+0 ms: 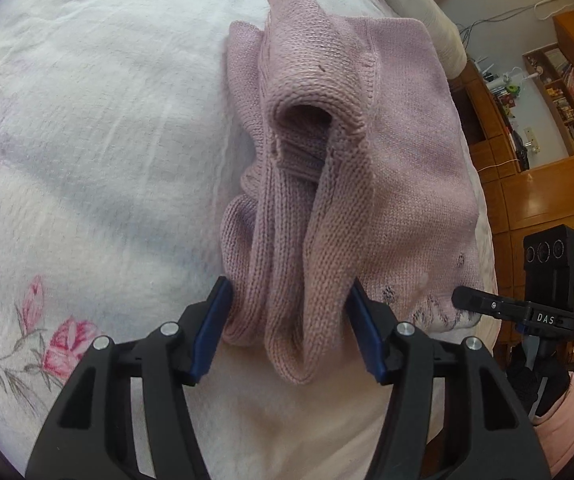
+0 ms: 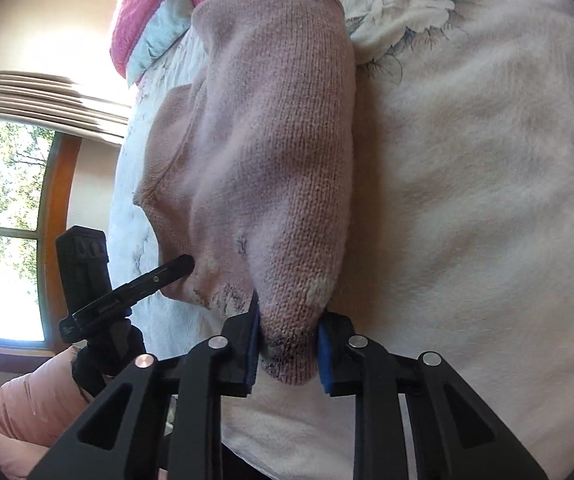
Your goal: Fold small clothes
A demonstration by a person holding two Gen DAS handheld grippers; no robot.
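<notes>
Both your grippers pinch one pink knit garment [image 1: 367,184]: left gripper [image 1: 287,328] on bunched folds, right gripper [image 2: 289,344] on a corner. It stretches forward from the fingers, near the bedspread's [image 1: 87,140] edge.

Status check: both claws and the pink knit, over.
Left claw shut on bunched folds of the pink knit. Right claw shut on its near corner. Garment draped on the floral bedspread. Nothing in the way.

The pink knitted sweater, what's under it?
The pink knitted sweater lies on a white flowered bedspread. Whatever sits directly beneath its folds is covered.
</notes>
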